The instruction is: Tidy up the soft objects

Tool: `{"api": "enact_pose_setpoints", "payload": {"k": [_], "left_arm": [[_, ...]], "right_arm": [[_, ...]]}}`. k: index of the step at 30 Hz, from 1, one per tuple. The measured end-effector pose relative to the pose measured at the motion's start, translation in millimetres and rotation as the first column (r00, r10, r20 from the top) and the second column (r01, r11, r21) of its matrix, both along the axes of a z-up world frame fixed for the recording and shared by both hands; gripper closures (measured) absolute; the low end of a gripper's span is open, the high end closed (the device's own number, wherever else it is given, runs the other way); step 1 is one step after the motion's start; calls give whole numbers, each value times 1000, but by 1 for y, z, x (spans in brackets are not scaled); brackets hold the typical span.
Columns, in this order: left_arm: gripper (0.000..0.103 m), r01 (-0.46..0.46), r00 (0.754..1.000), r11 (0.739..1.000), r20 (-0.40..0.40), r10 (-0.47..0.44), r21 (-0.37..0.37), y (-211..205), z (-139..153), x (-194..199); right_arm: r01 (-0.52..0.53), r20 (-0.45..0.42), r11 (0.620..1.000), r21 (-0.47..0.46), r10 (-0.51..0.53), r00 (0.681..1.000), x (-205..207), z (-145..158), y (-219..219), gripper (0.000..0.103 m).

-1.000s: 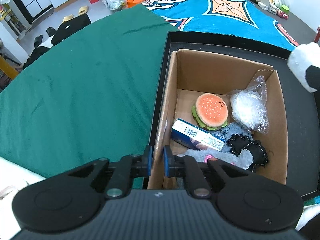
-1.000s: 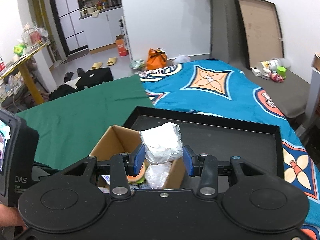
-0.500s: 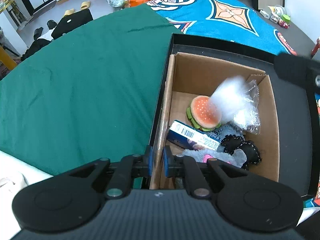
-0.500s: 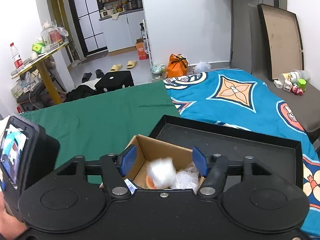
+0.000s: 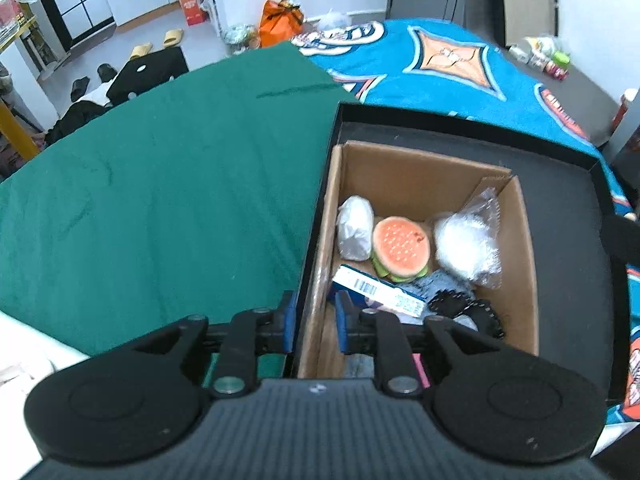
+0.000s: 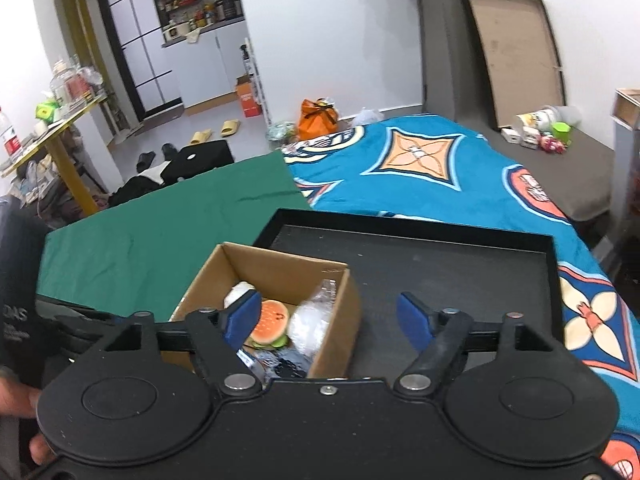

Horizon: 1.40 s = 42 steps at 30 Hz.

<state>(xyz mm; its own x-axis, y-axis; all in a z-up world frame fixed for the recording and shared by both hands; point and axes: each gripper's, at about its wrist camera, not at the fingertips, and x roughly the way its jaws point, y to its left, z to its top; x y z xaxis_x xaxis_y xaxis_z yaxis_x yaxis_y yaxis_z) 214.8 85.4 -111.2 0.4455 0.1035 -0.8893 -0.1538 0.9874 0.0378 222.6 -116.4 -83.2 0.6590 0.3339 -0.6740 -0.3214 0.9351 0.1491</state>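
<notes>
A: Where is the white crumpled soft bundle (image 5: pixel 354 227) found?

B: It is seen lying inside the open brown cardboard box (image 5: pixel 404 168), ahead of and below the left gripper (image 5: pixel 316 322), against the box's left wall. Touching it on its right, the round plush hamburger with an orange bun (image 5: pixel 401 249) is seen, and further right a clear plastic bag of white filling (image 5: pixel 466 244) is leaned toward the right wall.

A: What is shown nearer the left gripper?

B: A blue and white carton with a barcode (image 5: pixel 376 290) is laid just ahead of its right fingertip, and a black lacy fabric piece (image 5: pixel 464 308) is seen beside that.

A: How are the left jaws set?

B: A narrow gap is shown between them; they have just been opening. The box's left wall stands between the blue pads, but whether it is touched by them cannot be told.

A: And the right gripper (image 6: pixel 327 322)?

B: Its jaws are spread wide and have just been opening, with nothing held. The box is seen below its left finger, the hamburger and the bag visible beyond that pad.

A: What surrounds the box?

B: The box is set in the left part of a shallow black tray (image 6: pixel 440 264). A green cloth (image 5: pixel 160 184) is spread to the left of it, and a blue patterned blanket (image 6: pixel 432 168) beyond.
</notes>
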Motion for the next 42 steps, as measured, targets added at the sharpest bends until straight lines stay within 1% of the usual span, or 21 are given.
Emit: {"api": "enact_pose_setpoints", "payload": {"k": [1,3,5,8,10,11,13,14,16,18,21,23,25,28,31,38,42], "left_arm": [[74,-1,1000,1000,5,1,3,-1,2,-1],[69,-12,1000,1000,12,12,10,-2,6,-4],[67,-16,1000,1000,9,16,0,-3,10,-6],[64,-10,1000,1000,26,11,-6,-7,17,-13],[55,-5,999,1000,40,5,-8,-11,23,-17],[53,-3,999,1000,47,4,-13,-13,27,-19],[46,7,998,1000,68,-6,-16,-18,35,-23],[44,10,997,1000,79,-9,-13,-21,39,-25],[35,16,995,1000,101,-15,-9,-26,48,-29],[29,21,994,1000,109,-20,-6,-31,54,-32],[23,36,992,999,118,-36,-4,-40,61,-37],[21,41,991,999,129,-40,-3,-44,65,-41],[16,43,989,999,139,-42,-4,-48,68,-46],[11,53,988,998,147,-51,-14,-53,72,-52],[9,59,985,998,160,-56,-16,-56,76,-60],[8,70,980,997,187,-64,-22,-58,83,-78],[7,81,977,997,201,-77,-12,-59,88,-88]], "right_arm": [[7,2,1000,2,-7,1000,-2,1,-4,22],[19,8,1000,8,-19,1000,-5,3,-11,15],[34,14,999,13,-34,999,-9,4,-18,11],[66,25,998,26,-66,998,-12,7,-29,4],[86,31,996,36,-87,996,-15,8,-36,0],[97,38,994,41,-99,994,-17,9,-40,0],[117,47,992,42,-119,992,-21,11,-46,0],[130,47,991,42,-132,990,-23,11,-50,0],[160,34,985,66,-162,986,-26,11,-59,0],[186,15,978,92,-188,982,-29,10,-68,0],[223,8,971,85,-225,974,-36,10,-77,0],[235,-3,966,107,-236,972,-42,10,-86,0],[246,-14,961,125,-247,969,-47,10,-92,0],[259,-5,959,111,-260,966,-56,12,-98,0],[264,10,959,103,-266,964,-66,15,-103,0],[277,11,954,114,-280,960,-82,21,-110,0],[282,3,952,121,-284,959,-91,25,-110,0]]}}
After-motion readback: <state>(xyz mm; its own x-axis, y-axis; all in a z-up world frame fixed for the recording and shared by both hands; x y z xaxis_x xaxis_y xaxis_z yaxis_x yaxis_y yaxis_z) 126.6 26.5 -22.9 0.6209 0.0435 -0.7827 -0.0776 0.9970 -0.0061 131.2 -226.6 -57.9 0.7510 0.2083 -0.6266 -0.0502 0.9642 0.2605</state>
